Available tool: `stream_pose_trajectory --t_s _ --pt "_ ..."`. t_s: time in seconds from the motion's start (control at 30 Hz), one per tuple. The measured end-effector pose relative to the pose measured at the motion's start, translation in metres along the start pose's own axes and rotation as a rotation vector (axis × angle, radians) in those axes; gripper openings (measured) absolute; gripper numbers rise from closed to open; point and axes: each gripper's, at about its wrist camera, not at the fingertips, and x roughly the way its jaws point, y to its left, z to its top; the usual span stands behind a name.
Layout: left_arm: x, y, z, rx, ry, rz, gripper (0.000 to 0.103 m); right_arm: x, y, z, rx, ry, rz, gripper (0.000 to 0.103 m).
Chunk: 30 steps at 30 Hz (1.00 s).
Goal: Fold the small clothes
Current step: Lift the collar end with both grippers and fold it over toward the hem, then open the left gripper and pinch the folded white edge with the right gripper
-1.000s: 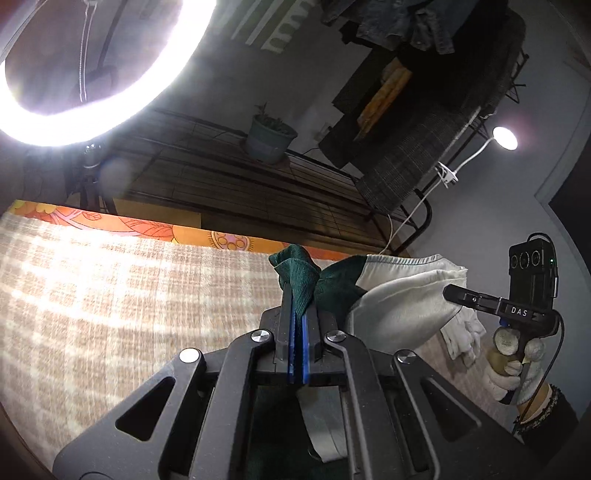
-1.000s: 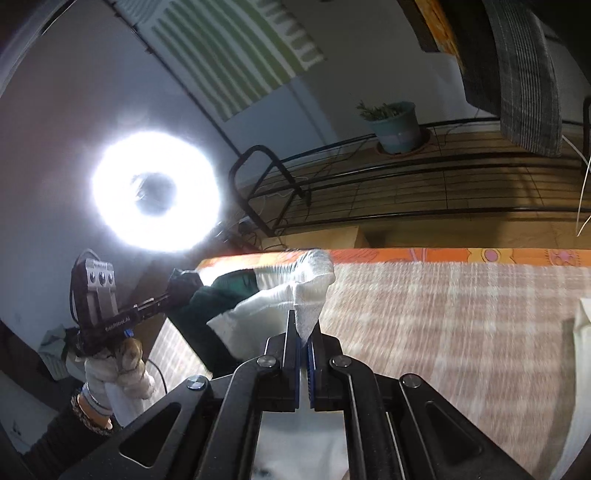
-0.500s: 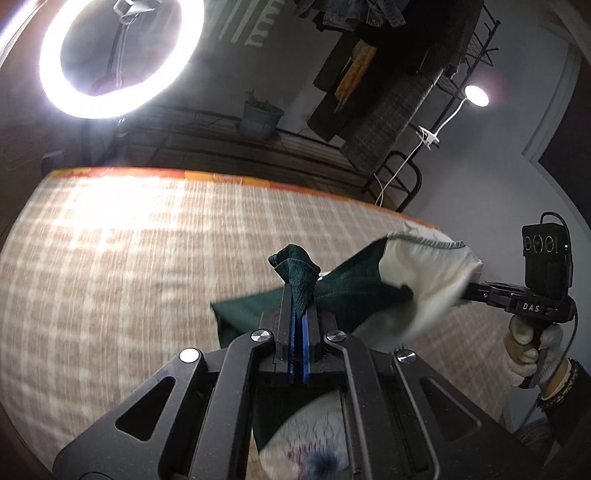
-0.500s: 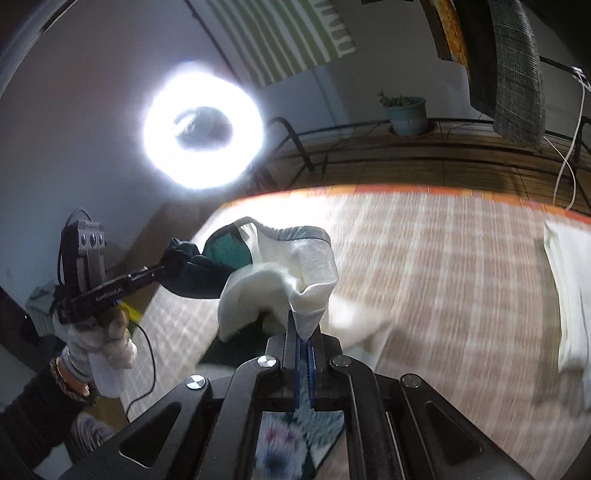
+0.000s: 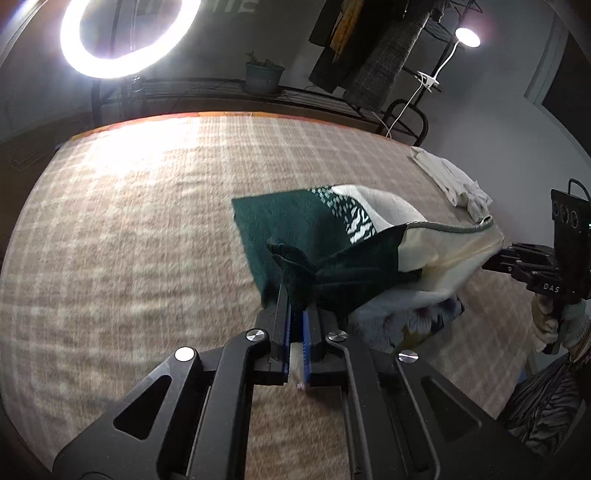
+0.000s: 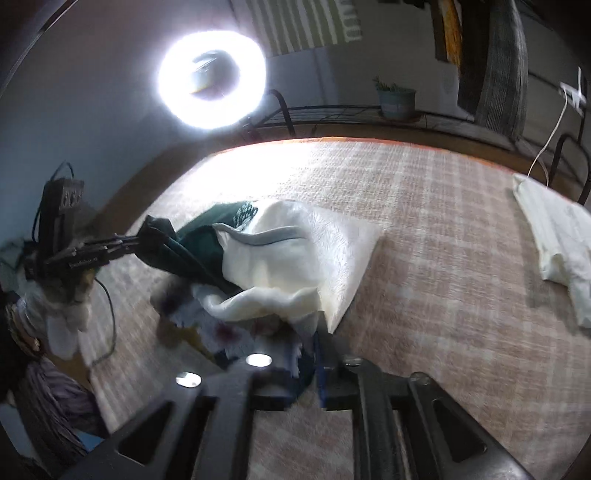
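Note:
A small dark green and cream garment (image 5: pixel 332 229) lies doubled over on the plaid blanket (image 5: pixel 129 221). Its upper edge is still lifted between my two grippers. My left gripper (image 5: pixel 297 291) pinches the green corner; its jaws are just starting to open, with the cloth still caught between the pads. In the right wrist view the garment (image 6: pixel 288 251) shows its cream side. My right gripper (image 6: pixel 303 343) is opening, jaws visibly apart, with the cream corner loose at its fingertips. Each gripper shows in the other view: the right gripper (image 5: pixel 493 256) and the left gripper (image 6: pixel 146 240).
A floral cloth (image 5: pixel 417 321) lies under the garment's near edge. A cream folded garment (image 6: pixel 554 236) rests at the blanket's far right. A ring light (image 5: pixel 125 33), a metal rack with a plant pot (image 5: pixel 264 75) and hanging clothes stand beyond the bed.
Both grippers came down and forward over the blanket, carrying the garment's edge across so it now lies folded over. The right jaws have parted; the left still pinch the green corner.

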Motion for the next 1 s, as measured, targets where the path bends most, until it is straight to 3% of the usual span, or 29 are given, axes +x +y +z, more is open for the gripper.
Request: stream_pose_trajectory --t_s 0.13,0.3,0.43,0.47,0.57,0.73,0.9,0.93,0.97,1.0 --pt "-0.019 0.002 -0.015 0.011 0.014 0.014 0.019 -0.014 0.011 -0.013 -0.064 0.014 -0.010 0.024" --pt "-0.053 0.006 -0.031 0.019 -0.015 0.007 0.020 -0.032 0.012 -0.027 -0.081 0.010 0.055 0.025" --pt "-0.059 0.028 -0.029 -0.131 -0.040 0.002 0.035 -0.031 0.002 -0.029 0.009 0.006 0.070 0.039" --pt "-0.054 0.034 -0.028 -0.181 -0.028 -0.006 0.037 -0.027 -0.003 -0.029 0.051 0.014 0.064 0.047" --pt "-0.029 0.046 -0.030 -0.308 0.049 -0.075 0.038 -0.008 -0.029 -0.036 0.231 0.069 0.070 0.051" --pt "0.006 0.068 -0.050 -0.559 0.153 -0.203 0.038 0.022 -0.062 -0.059 0.483 0.159 0.162 0.051" --pt "0.023 0.052 -0.055 -0.548 0.201 -0.259 0.038 0.037 -0.067 -0.072 0.572 0.188 0.265 0.051" --pt "0.025 0.047 -0.055 -0.537 0.210 -0.263 0.036 0.040 -0.066 -0.072 0.583 0.190 0.293 0.046" --pt "0.027 0.044 -0.055 -0.529 0.212 -0.261 0.018 0.042 -0.066 -0.072 0.591 0.191 0.316 0.032" --pt "0.028 0.041 -0.055 -0.518 0.215 -0.249 0.008 0.046 -0.064 -0.073 0.606 0.203 0.357 0.025"
